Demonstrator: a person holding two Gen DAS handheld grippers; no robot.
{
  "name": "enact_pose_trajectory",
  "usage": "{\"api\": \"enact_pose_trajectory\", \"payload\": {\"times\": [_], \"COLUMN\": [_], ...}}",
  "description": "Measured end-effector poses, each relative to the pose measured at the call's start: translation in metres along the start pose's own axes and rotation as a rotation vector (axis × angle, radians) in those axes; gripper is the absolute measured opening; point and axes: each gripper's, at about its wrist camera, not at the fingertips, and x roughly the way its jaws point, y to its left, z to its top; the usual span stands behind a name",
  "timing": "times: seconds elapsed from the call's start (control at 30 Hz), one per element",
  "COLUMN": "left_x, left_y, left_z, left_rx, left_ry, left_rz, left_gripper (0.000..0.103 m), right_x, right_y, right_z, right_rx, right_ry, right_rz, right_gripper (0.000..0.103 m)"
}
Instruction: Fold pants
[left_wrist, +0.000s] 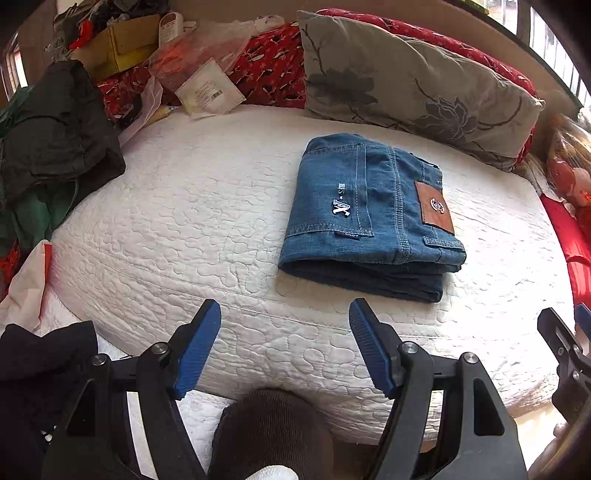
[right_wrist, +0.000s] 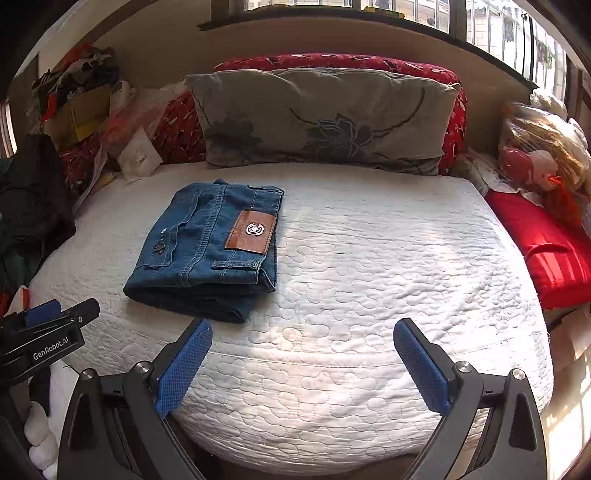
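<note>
Blue jeans lie folded into a compact stack on the white quilted mattress, brown leather patch facing up. In the right wrist view the jeans sit left of centre on the mattress. My left gripper is open and empty, held back near the mattress's front edge, apart from the jeans. My right gripper is open and empty, also near the front edge, to the right of the jeans. The left gripper also shows at the left edge of the right wrist view.
A grey floral pillow leans on a red cushion at the back. Dark clothes, a cardboard box and plastic bags pile up at the left. A red cushion and a bagged bundle lie at the right.
</note>
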Motion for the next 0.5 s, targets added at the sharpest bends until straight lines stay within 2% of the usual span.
{"api": "enact_pose_trajectory", "payload": {"times": [0.23, 0.5], "left_x": [-0.019, -0.024], "left_y": [-0.008, -0.010], "left_z": [0.003, 0.004], "left_rx": [0.042, 0.054], "left_ry": [-0.065, -0.071], "left_rz": [-0.025, -0.054], "left_gripper": [0.072, 0.072], "right_x": [-0.005, -0.008], "right_y": [-0.001, -0.005], "right_z": [0.000, 0.002], "right_rx": [0.001, 0.010], "right_ry": [-0.009, -0.007], "right_rz": [-0.014, -0.021], "right_gripper": [0.100, 0.100]}}
